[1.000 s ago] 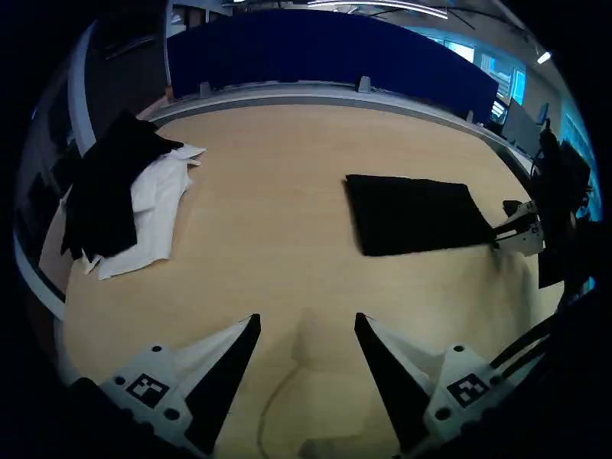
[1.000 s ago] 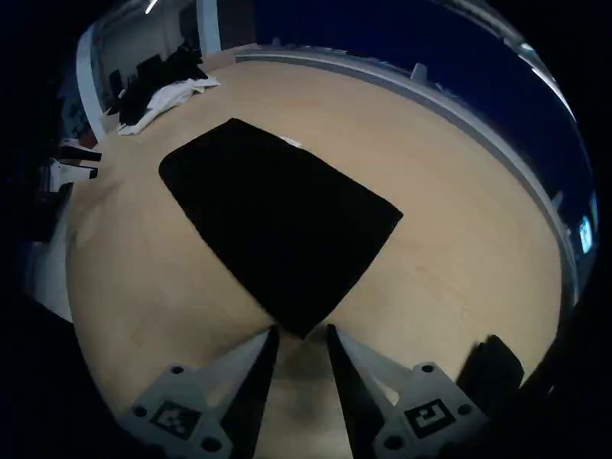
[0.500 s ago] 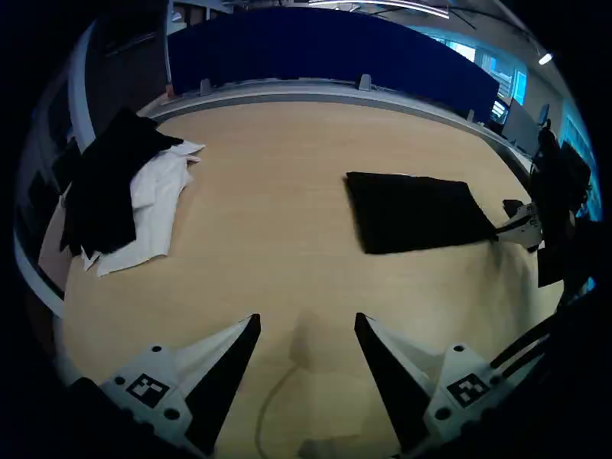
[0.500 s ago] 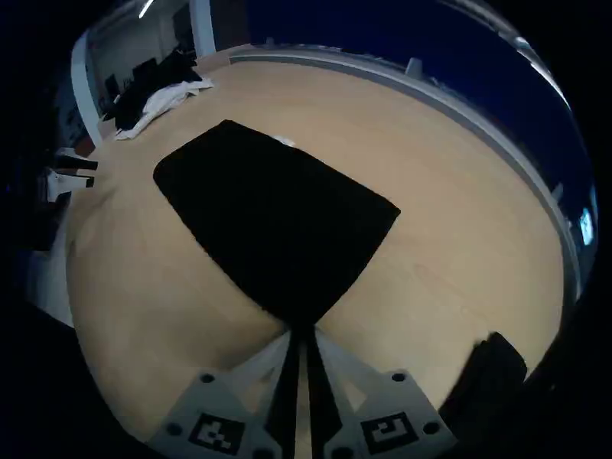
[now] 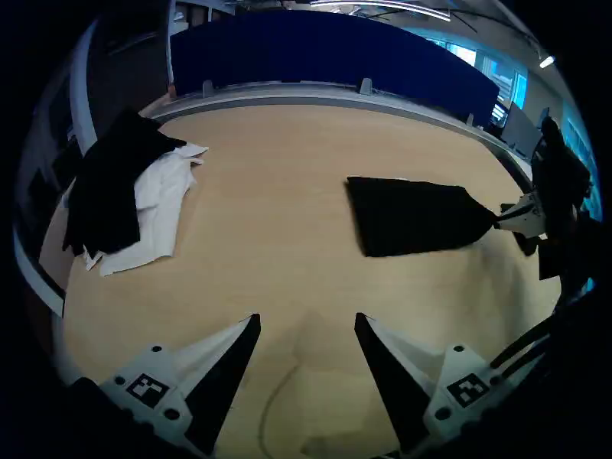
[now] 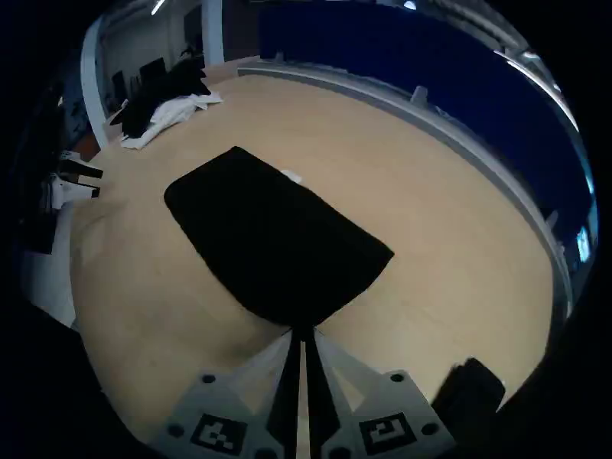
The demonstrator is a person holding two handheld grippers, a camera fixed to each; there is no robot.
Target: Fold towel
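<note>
Left gripper view: left claw (image 5: pixel 305 317) hangs over the near part of the tabletop (image 5: pixel 283 176), its fingers spread wide with bare wood between them. It holds nothing and touches nothing.

The towel (image 5: pixel 409 214) is black and lies on the right half of the tabletop, well apart from the left claw. Most of it is flat. Its right-hand corner is drawn out to a point that runs into the right claw (image 5: pixel 499 220), seen far off at the right edge.

Right gripper view: the right claw's fingers are closed to a thin slit and clamp the towel's near corner between their tips. From there the cloth fans out away from the camera across the wood, with its far part flat and its near part rising slightly toward the tips. A small white tag (image 6: pixel 291 176) peeks out at the towel's far edge.

A pile of cloths (image 5: pixel 126 195), black on top of white, sits at the far left of the tabletop, well apart from the towel. A blue partition (image 5: pixel 329 46) runs along the far rim. A dark object (image 6: pixel 467 390) sits beside the right claw, low right in its own view; I cannot tell what it is.
</note>
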